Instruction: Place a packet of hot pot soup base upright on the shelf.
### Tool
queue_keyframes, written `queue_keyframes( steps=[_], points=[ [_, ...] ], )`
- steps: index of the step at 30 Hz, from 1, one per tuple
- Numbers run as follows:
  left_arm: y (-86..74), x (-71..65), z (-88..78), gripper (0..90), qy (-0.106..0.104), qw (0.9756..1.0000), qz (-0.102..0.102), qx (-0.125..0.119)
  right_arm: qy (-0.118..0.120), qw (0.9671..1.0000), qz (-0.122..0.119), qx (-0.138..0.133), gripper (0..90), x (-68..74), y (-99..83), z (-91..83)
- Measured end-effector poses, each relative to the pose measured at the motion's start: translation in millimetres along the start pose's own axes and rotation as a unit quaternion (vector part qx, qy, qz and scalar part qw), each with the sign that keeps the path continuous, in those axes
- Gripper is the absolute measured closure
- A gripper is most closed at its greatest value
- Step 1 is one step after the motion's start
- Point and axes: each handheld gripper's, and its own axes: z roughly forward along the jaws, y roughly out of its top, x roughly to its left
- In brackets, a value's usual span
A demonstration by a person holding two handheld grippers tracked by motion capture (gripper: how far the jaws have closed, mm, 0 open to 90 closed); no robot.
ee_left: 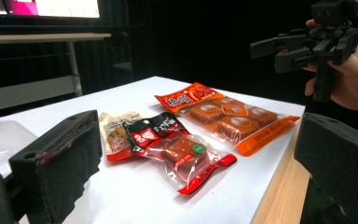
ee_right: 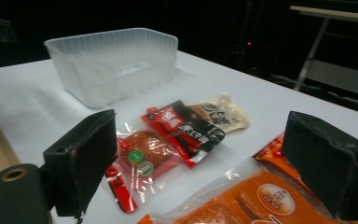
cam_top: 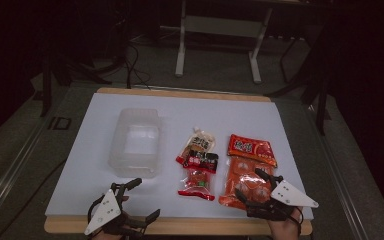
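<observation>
Three snack packets [cam_top: 198, 165] lie beside a clear tub [cam_top: 135, 142]; both grippers' fingers gape wide, empty.

Clear tub [cam_top: 135, 142] far left on white tabletop [cam_top: 85, 165], three snack packs right: beige [cam_top: 197, 141], red [cam_top: 198, 175], orange [cam_top: 247, 170], open left tongs [cam_top: 147, 200] and right tongs [cam_top: 252, 186] near edge

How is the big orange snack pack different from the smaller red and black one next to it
The orange pack is wider and longer than the red and black pack, and shows several pieces through its clear window, while the smaller one shows a single piece. The right gripper hangs open over the orange pack's near end; nothing hangs over the red and black pack, which overlaps a beige pouch. Both lie flat on the white table.
</observation>
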Motion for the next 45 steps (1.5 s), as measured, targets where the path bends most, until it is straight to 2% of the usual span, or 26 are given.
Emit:
queue_keyframes(
  steps=[3, 4, 6, 8, 9, 11, 14, 16, 19, 21, 24, 32, 36, 40, 41, 43, 45],
  points=[
    [0.2, -0.1, -0.1, 1.1, 0.005, 1.0, 0.004, 0.001, -0.003, 0.9999, -0.012, 0.003, 10.4, 1.4, 1.7, -0.4],
    [0.5, -0.2, -0.3, 1.1, 0.004, 1.0, 0.005, 0.002, -0.002, 1.0, -0.004, 0.008, 10.4, 2.5, 3.9, -1.1],
    [0.5, -0.5, -0.5, 1.1, 0.006, 1.0, 0.007, 0.001, 0.006, 1.0, 0.0, 0.006, 10.4, 3.3, 5.4, -2.0],
    [0.8, -1.0, -0.4, 1.1, 0.005, 1.0, 0.008, 0.002, 0.008, 0.9999, -0.003, 0.009, 10.4, 4.5, 6.3, -2.2],
    [0.8, -1.5, -0.1, 1.1, 0.002, 0.9999, 0.011, 0.003, 0.021, 0.9997, -0.01, 0.006, 10.4, 6.7, 7.8, -2.9],
    [0.7, -1.9, 0.3, 1.1, 0.0, 0.9999, 0.011, 0.003, 0.029, 0.9994, -0.019, 0.009, 10.4, 9.7, 9.6, -2.8],
    [0.7, -2.7, 1.0, 1.1, -0.004, 0.9999, 0.012, 0.004, 0.034, 0.9992, -0.018, 0.01, 10.3, 11.5, 10.6, -2.2],
    [0.6, -2.9, 1.5, 1.1, -0.004, 0.9999, 0.013, 0.006, 0.019, 0.9994, -0.027, 0.004, 10.3, 13.9, 11.7, -3.5],
    [0.3, -3.2, 1.6, 1.1, -0.006, 0.9999, 0.014, 0.007, 0.011, 0.9997, -0.023, -0.005, 10.4, 14.1, 12.9, -6.1],
    [0.2, -3.7, 2.1, 1.1, -0.004, 0.9998, 0.016, 0.01, 0.011, 0.9997, -0.023, -0.006, 10.4, 14.1, 12.7, -6.5],
    [0.1, -4.1, 2.5, 1.1, -0.004, 0.9998, 0.017, 0.012, -0.001, 0.9993, -0.037, 0.002, 10.4, 16.7, 9.8, -3.9],
    [0.5, -3.5, 2.1, 1.1, -0.003, 0.9998, 0.018, 0.012, 0.001, 0.999, -0.044, -0.006, 10.4, 22.1, 12.9, -5.1],
    [0.9, -3.8, 1.6, 1.1, -0.003, 0.9998, 0.019, 0.01, 0.009, 0.9986, -0.052, -0.009, 10.4, 23.0, 22.3, -7.1],
    [1.3, -4.0, 1.1, 1.1, 0.001, 0.9998, 0.022, 0.006, 0.022, 0.9985, -0.049, -0.014, 10.3, 20.3, 28.9, -8.9],
    [1.4, -3.5, 0.9, 1.2, 0.007, 0.9997, 0.023, 0.003, 0.016, 0.9983, -0.053, -0.017, 10.4, 19.7, 30.7, -9.6],
    [2.0, -1.7, 0.2, 1.4, 0.01, 0.9998, 0.014, 0.003, 0.015, 0.9985, -0.048, -0.021, 10.3, 18.5, 35.2, -11.3],
    [2.0, 0.0, -0.5, 1.4, 0.009, 1.0, 0.002, 0.001, 0.001, 0.9983, -0.05, -0.029, 10.3, 17.4, 39.9, -13.8]
  ],
)
